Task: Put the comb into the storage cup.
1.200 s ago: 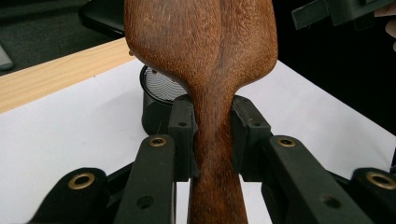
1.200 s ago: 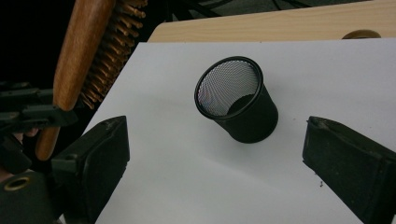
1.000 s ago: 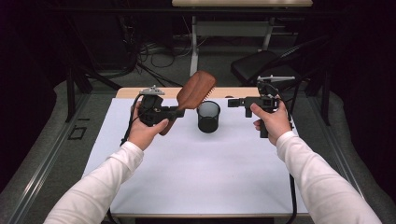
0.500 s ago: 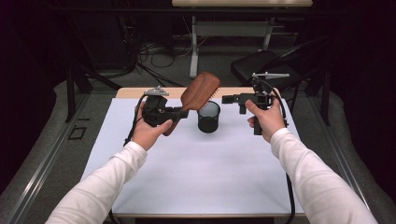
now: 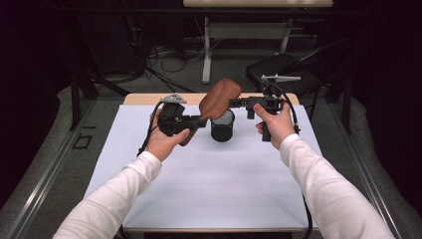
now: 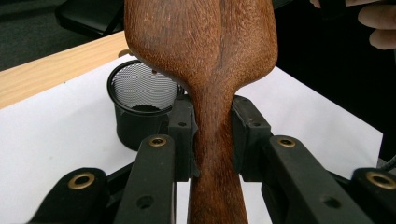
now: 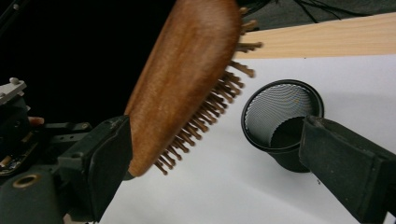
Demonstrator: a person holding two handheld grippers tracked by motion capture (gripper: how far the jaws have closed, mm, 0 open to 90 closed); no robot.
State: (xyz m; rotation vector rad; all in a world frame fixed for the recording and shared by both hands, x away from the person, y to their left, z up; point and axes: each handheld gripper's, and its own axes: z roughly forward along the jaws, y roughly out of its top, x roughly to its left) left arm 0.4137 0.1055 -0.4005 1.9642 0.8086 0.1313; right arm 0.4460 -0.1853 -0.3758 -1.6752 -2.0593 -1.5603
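- Since the earlier frame, the right gripper (image 5: 238,103) has been carried leftward, up to the head of the wooden hairbrush (image 5: 219,98).
- White table cover (image 5: 209,189) is seen beneath both hands.
- The hairbrush is held tilted above the black mesh cup (image 5: 222,126).
- The left gripper (image 6: 212,135) is clamped on the brush's neck.
- The right gripper's jaws are spread apart, beside the brush head.

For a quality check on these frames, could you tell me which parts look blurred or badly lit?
Right gripper view: the hairbrush is motion-smeared and the near jaws soft. Left gripper view: brush handle and mesh cup sharp. High view: table bright, surroundings dark.
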